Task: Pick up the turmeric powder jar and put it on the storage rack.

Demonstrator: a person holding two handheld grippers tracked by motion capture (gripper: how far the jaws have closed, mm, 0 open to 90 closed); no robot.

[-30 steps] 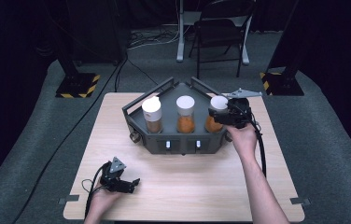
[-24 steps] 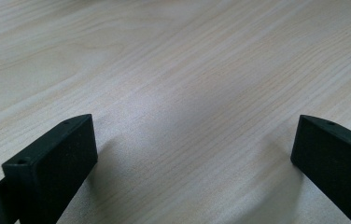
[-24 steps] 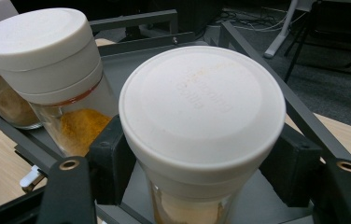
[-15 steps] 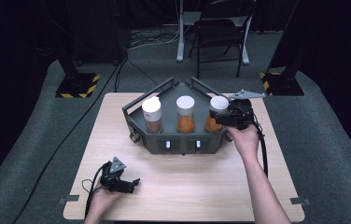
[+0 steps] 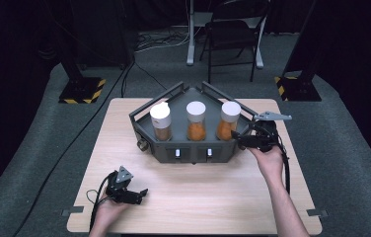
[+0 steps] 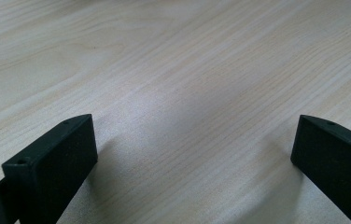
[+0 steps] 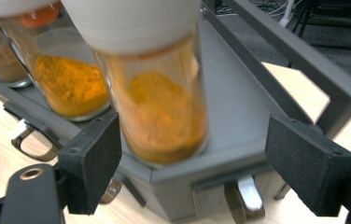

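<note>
While the right tool (image 5: 241, 139) sits at the right front corner of the dark grey rack (image 5: 193, 150), its jaws stand apart and have just been opening, with nothing pressed between them. Seen along those jaws in the right gripper view, the nearest spice jar (image 7: 157, 93), white-capped and holding orange powder, stands upright just ahead of the tool (image 7: 190, 156), in line with the gap between the jaws but beyond their tips, not touched by either pad. A second jar of orange powder (image 7: 68, 84) stands to the left of that one, farther from the tool. Over at the near left of the bench (image 5: 213, 197), the left tool (image 5: 141, 193) rests well apart from the rack, its jaws wide apart over bare wood (image 6: 187, 93).
</note>
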